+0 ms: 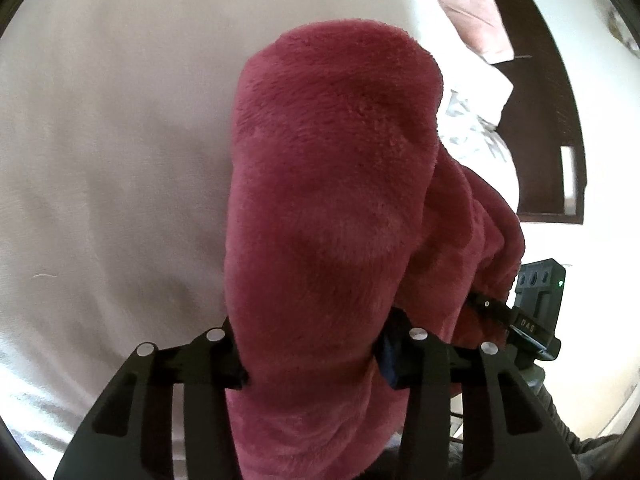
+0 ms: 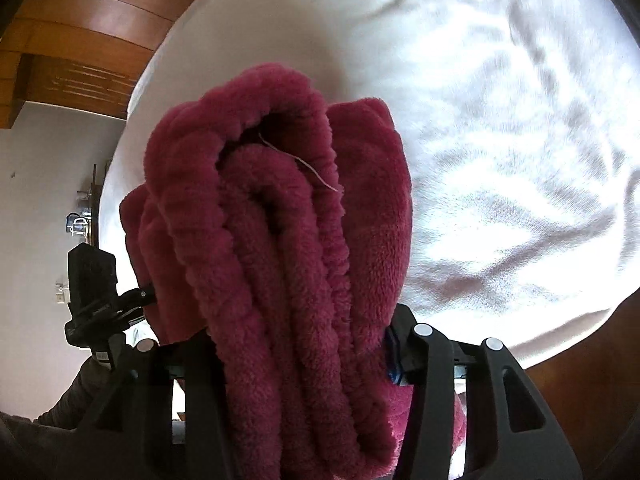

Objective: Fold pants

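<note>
The fuzzy dark-red fleece pants (image 1: 332, 208) are bunched into a thick multi-layer bundle, hanging up off the white bed sheet (image 1: 112, 140). From the right wrist view you can see the ribbed folded edges (image 2: 256, 216) stacked side by side, with a loose pale thread sticking out.

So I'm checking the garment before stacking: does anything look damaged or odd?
A loose pale thread sticks out among the layers of the fuzzy dark-red fleece pants held in the right gripper. Otherwise nothing stands out.
</note>
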A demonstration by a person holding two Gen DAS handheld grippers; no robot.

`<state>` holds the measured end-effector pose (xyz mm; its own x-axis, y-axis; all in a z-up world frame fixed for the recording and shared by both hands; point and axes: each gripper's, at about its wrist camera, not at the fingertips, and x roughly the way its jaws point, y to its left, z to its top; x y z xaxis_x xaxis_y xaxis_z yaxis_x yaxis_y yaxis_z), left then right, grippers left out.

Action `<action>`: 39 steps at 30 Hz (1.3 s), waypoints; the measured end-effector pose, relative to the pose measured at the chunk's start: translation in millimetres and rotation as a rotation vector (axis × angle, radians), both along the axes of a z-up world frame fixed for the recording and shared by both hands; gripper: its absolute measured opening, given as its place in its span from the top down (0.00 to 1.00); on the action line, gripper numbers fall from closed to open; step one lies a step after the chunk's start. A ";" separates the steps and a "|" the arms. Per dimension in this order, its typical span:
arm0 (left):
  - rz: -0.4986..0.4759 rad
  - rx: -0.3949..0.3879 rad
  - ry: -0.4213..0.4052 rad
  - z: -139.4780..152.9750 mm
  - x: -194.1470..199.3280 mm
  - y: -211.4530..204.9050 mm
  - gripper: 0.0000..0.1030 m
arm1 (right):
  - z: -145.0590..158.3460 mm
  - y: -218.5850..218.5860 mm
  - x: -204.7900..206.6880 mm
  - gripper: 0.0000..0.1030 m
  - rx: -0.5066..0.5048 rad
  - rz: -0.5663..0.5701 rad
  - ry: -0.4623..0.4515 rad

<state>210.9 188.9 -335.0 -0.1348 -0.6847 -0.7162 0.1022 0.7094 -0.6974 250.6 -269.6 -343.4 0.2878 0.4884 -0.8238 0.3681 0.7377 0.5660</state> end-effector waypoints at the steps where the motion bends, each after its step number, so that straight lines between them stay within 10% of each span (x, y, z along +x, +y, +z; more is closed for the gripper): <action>1: -0.001 -0.010 -0.011 4.6 -0.3 1.6 0.56 | 4.4 -2.1 -2.1 0.52 -0.004 0.001 -0.008; 25: 0.290 0.035 -0.297 103.2 118.0 -15.5 0.56 | 53.2 -59.7 177.9 0.52 0.064 0.145 -0.254; 39: 0.355 0.080 -0.338 115.8 192.2 -51.4 0.55 | 35.6 -63.2 176.0 0.52 0.093 0.163 -0.270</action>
